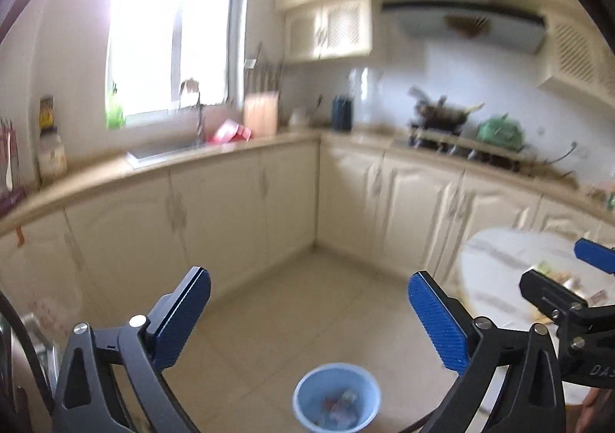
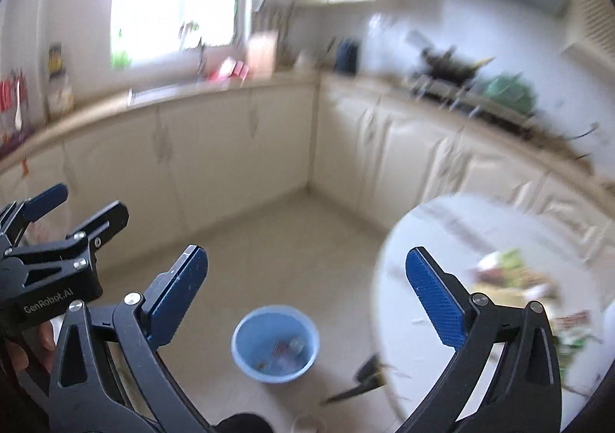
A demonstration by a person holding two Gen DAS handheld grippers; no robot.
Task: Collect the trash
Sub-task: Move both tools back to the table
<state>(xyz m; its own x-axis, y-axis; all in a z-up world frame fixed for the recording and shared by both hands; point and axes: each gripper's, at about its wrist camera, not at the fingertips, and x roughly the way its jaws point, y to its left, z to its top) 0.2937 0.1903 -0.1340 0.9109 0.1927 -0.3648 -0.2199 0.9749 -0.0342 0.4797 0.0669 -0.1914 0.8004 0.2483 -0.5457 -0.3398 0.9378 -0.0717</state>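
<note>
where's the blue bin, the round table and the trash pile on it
blue bin [image 2: 275,343], right wrist view, inner floor of the bin
round table [image 2: 430,237], right wrist view, bare white top
trash pile [image 2: 511,275], right wrist view, middle of the wrappers

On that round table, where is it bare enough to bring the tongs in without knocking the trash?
The round table looks bare along its near-left rim and its far side toward the cabinets. The wrappers crowd the right part. The floor between the cabinets and the blue bin is open. Both views are blurred.
</note>
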